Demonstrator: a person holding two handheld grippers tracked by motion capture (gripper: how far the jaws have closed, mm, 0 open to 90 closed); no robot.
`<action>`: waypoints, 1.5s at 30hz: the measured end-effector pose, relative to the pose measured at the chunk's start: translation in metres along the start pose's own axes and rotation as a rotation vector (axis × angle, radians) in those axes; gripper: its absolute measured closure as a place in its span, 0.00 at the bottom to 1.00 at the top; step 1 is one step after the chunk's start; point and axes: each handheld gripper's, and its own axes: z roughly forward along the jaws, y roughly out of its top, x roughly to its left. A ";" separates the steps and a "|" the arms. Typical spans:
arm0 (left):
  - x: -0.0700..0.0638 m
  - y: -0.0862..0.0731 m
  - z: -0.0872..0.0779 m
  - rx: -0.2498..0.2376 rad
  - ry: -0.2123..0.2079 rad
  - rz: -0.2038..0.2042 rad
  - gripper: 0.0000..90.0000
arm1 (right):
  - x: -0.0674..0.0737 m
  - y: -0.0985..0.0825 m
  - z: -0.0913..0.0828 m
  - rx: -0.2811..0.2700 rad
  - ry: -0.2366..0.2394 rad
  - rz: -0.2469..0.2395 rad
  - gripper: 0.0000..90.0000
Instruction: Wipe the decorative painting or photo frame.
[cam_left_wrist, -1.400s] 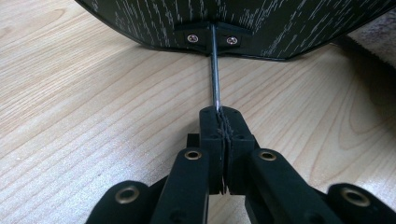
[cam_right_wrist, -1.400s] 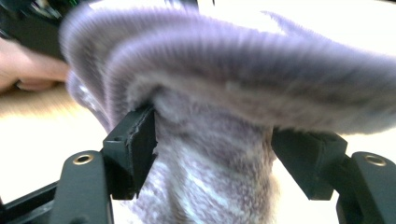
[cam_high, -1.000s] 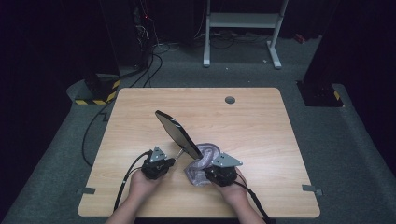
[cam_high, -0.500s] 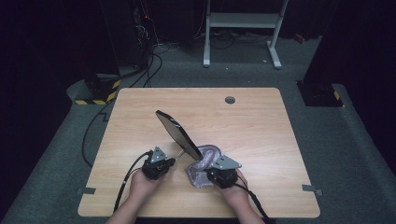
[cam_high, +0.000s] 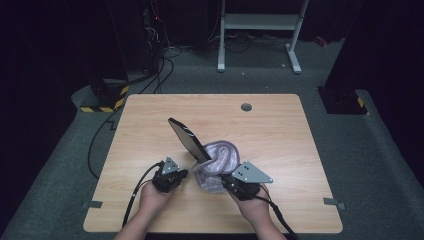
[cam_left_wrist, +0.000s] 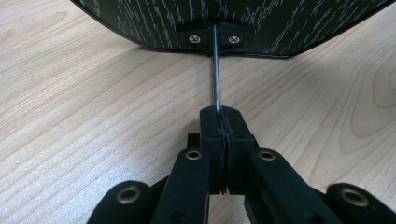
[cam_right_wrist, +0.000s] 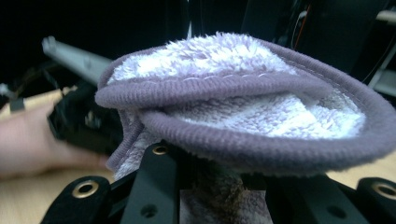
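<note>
Pale wood counter seen from the high view. Near its front edge the left gripper grips the thin metal stem of a dark oval paddle, which slants up and away from it. Just right of the paddle, a lilac terry cloth is bunched, its lower edge pinched by the right gripper.

Left gripper view: the black jaws are pressed together on the metal stem, which runs up to the paddle's screwed bracket, above the counter.

Right gripper view: the cloth droops over the jaws, clamped between them. Beyond the cloth, the other hand holds its gripper.
</note>
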 end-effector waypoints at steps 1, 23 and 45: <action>0.000 0.000 0.000 0.000 -0.002 -0.003 0.98 | 0.001 0.005 0.001 -0.004 -0.002 -0.001 0.80; 0.000 0.001 0.001 0.001 -0.013 -0.001 0.98 | -0.006 -0.074 0.054 0.354 -0.046 -0.012 0.80; -0.005 0.002 0.002 0.001 0.004 0.027 0.98 | 0.001 -0.031 -0.006 0.141 -0.046 -0.002 0.80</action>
